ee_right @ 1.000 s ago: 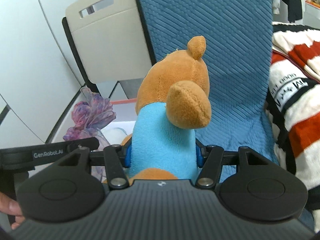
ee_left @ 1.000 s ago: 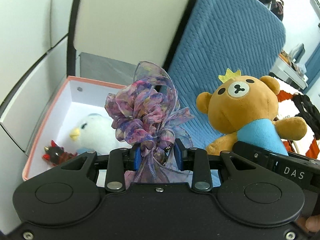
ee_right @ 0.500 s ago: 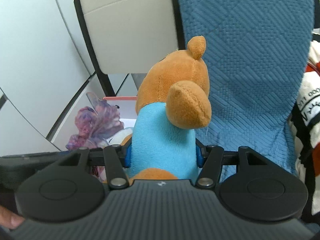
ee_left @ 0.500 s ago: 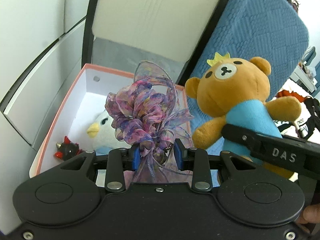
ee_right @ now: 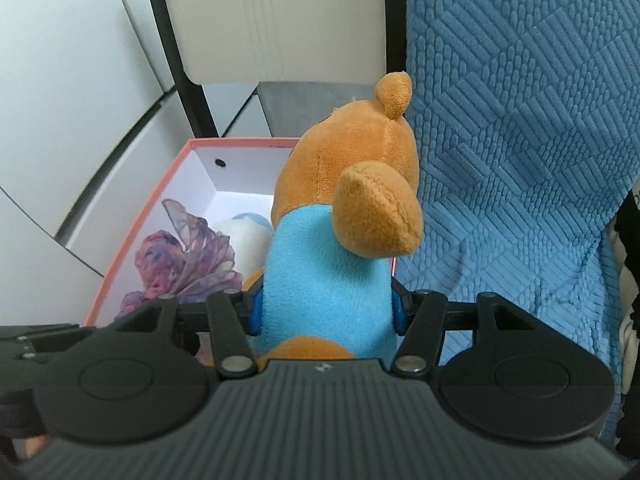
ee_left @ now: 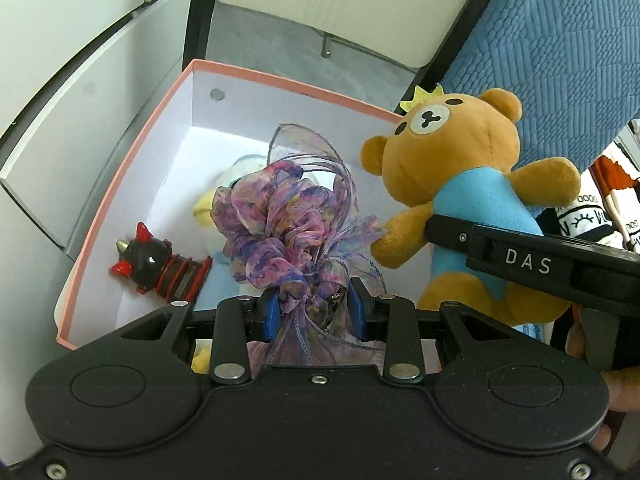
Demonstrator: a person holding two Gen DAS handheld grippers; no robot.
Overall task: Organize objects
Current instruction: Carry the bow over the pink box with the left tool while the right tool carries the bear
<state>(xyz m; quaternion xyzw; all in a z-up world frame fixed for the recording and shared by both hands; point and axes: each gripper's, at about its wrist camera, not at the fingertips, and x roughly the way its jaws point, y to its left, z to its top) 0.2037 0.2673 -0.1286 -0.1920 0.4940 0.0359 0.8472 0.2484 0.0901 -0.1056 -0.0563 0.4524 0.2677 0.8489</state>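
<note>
Above the box [ee_left: 132, 160], each hand-held gripper is clamped: left [ee_left: 314, 312] on ribbon bow [ee_left: 280, 232], right [ee_right: 326, 312] on bear [ee_right: 340, 240].

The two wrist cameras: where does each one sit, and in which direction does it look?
Left wrist: sits behind the left gripper, looking down into the pink box; its fingers pinch the purple ribbon bow; the right gripper's side and a fingertip show.
Right wrist: sits behind the right gripper, facing the box and blue blanket; its fingers clamp the teddy bear.
Shared: box, bow, bear, white duck plush.
</note>
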